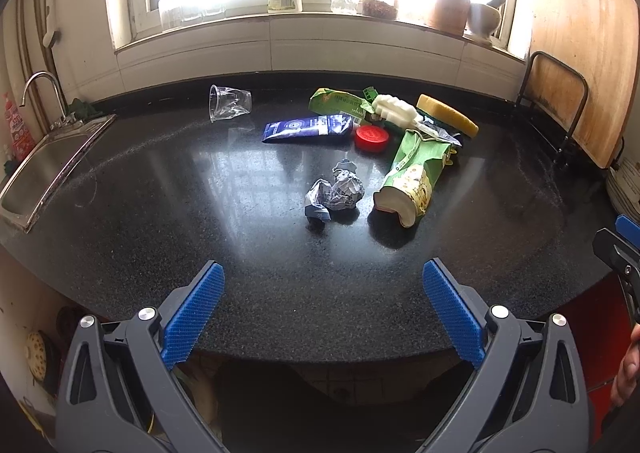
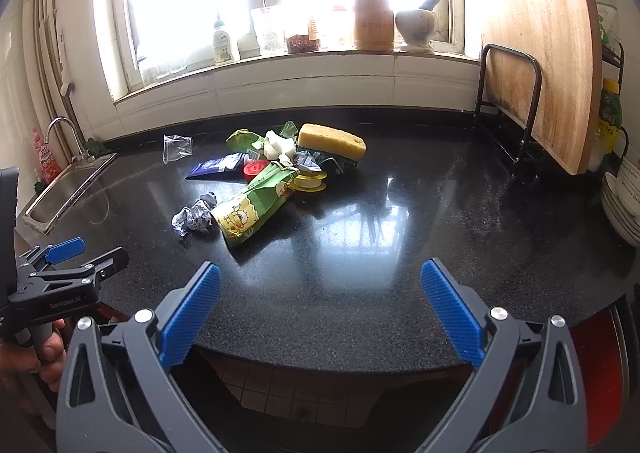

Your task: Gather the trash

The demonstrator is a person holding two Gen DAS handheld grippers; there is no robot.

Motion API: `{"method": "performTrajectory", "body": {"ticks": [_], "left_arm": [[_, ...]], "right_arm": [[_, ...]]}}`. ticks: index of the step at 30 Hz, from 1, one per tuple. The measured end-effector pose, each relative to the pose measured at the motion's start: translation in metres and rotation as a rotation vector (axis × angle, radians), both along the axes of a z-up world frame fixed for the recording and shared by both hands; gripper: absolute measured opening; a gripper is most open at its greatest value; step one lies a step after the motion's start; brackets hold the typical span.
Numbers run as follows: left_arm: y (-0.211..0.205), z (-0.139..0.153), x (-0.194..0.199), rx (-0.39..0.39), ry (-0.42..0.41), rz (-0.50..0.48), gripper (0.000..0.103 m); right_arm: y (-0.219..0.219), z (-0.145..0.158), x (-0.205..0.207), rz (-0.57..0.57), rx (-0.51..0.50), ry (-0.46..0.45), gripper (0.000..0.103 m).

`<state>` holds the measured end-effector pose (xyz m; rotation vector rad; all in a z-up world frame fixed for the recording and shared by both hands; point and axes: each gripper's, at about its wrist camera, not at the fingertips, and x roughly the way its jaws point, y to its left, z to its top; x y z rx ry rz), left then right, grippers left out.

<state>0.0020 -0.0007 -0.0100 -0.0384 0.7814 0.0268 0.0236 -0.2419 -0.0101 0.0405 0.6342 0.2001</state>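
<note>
Kitchen, midday glare from the window: litter strewn across the middle of a black speckled tabletop (image 1: 160,213), none of it yet gathered. Nearest the front edge, a crumpled paper ball (image 1: 334,193), just beside a squashed green snack bag (image 1: 412,177). Behind these, a flattened blue tube (image 1: 308,129) touching a red lid (image 1: 372,137); farther back, a second green wrapper (image 1: 340,101), a white foam piece (image 1: 396,109) and a yellow sponge (image 1: 446,113) bunched together. Off to the left, well apart from the pile, a clear plastic cup (image 1: 229,103) lying on its side; beyond it, a steel sink (image 1: 48,169).

Left tongs (image 1: 322,307) spread wide and empty, hovering over the near edge, aimed at the paper ball. Right tongs (image 2: 320,307) likewise spread, holding nothing, pointed at bare surface right of the pile.

Likely all featherweight. Paper ball soft and forgiving, best pinched across its middle. Snack bag slick and prone to sliding, safer taken at its crimped upper end. Cup thin and springy, liable to crack or squirt free; rim probably the surest hold.
</note>
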Motion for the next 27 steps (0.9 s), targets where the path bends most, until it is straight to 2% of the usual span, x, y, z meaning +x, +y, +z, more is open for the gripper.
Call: {"method": "performTrajectory", "body": {"ticks": [27], "left_arm": [[0.0007, -0.0007, 0.0013, 0.007, 0.006, -0.005, 0.097]], "right_arm": [[0.0026, 0.0022, -0.0003, 0.007, -0.003, 0.0, 0.097]]}}
